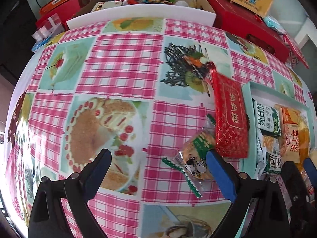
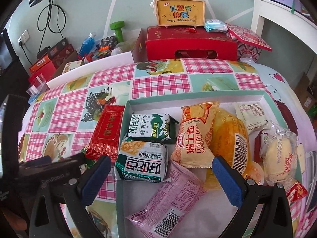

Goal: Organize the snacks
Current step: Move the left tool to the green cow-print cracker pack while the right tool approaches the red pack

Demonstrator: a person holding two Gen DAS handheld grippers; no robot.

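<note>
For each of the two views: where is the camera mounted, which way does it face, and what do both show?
Left wrist: sits on the left tool, looks across the checked tablecloth; own open fingers show, the right tool at the edge.
Right wrist: sits on the right tool, looks down into the teal tray of snacks; own open fingers show.
Shared: red packet, tray, green biscuit pack.

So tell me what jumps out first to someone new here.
The teal box crammed with snack packs fills the near right of the table, under the open right tongs. A red packet lies just outside its left wall, and the pink checked tablecloth covers everything else.
</note>
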